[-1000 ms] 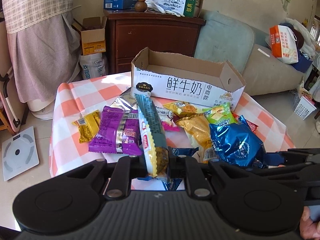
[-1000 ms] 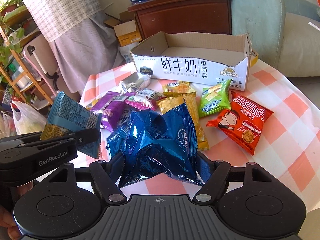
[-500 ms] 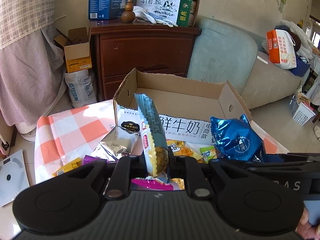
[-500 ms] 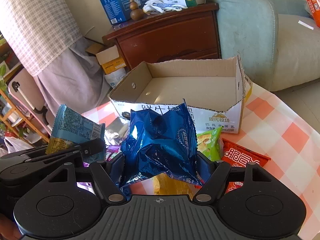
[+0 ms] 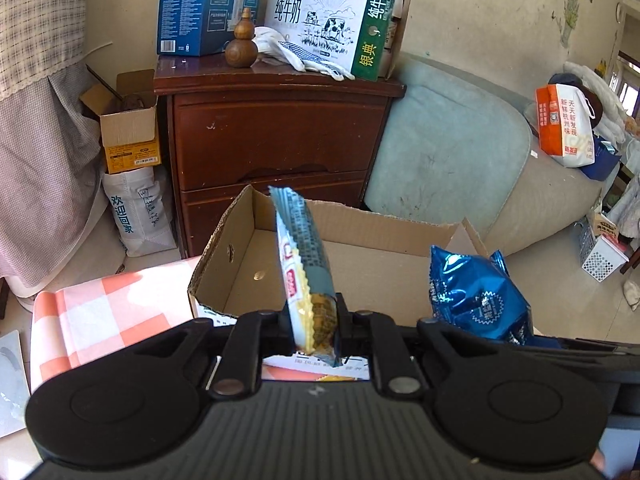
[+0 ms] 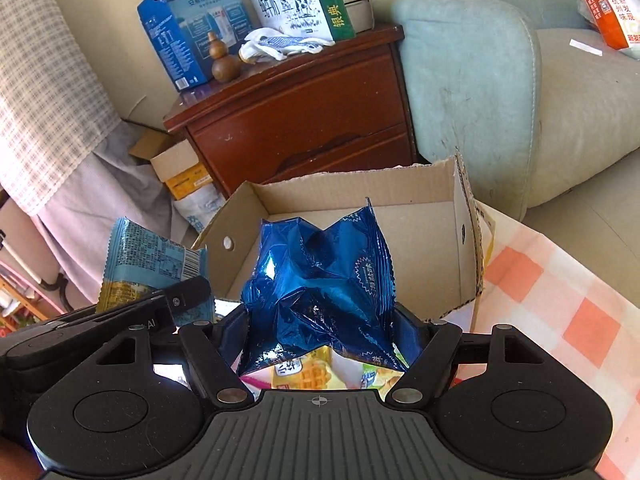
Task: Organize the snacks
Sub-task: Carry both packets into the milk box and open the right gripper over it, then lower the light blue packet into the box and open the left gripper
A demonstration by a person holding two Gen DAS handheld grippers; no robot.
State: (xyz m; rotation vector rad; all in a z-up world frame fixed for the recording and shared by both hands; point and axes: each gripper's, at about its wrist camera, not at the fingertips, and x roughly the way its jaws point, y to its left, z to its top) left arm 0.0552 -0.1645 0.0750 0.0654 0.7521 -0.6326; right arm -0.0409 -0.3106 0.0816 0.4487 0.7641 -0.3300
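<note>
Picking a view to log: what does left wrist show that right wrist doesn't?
Left wrist only: the white basket on the floor and the scale.
Right wrist only: snack packets on the table below the blue bag, and the left tongs from the side.
Both: the cardboard box, the blue bag, the light-blue packet, the wooden cabinet.

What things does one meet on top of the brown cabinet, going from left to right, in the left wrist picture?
Blue box → wooden gourd → white gloves → white and green milk carton.
</note>
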